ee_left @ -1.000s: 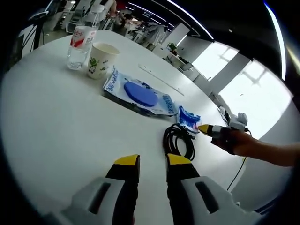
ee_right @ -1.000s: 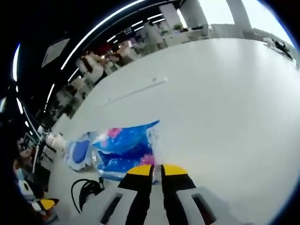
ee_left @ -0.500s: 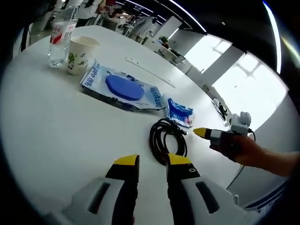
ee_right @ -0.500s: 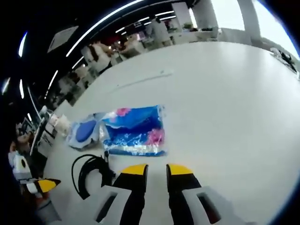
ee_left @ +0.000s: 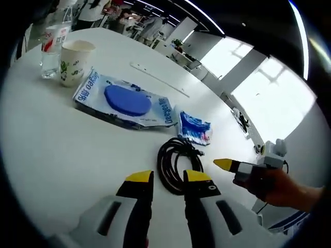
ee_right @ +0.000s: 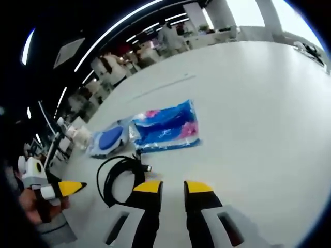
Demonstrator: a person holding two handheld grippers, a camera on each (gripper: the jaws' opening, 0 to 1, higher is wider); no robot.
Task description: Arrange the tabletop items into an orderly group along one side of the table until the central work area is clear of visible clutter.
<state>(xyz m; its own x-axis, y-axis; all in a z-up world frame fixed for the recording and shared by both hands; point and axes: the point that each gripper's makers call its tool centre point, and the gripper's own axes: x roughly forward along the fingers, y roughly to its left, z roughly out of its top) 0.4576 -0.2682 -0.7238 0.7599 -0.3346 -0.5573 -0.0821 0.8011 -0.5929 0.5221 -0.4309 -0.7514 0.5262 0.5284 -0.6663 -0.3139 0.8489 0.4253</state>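
Both grippers pulled back; right gripper [ee_right: 167, 186] & left gripper [ee_left: 168, 177] empty, jaws slightly apart. Black cable coil [ee_left: 178, 163] frame center near blue tissue pack [ee_left: 195, 126]. Risk: loops snag, dragging pack.

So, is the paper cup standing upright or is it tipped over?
Upright. In the left gripper view the paper cup stands on its base on the white table, round mouth facing up, beside the water bottle.

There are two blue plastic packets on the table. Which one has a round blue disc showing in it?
The larger packet, lying next to the paper cup. The small crinkled packet by the black cable shows no disc.
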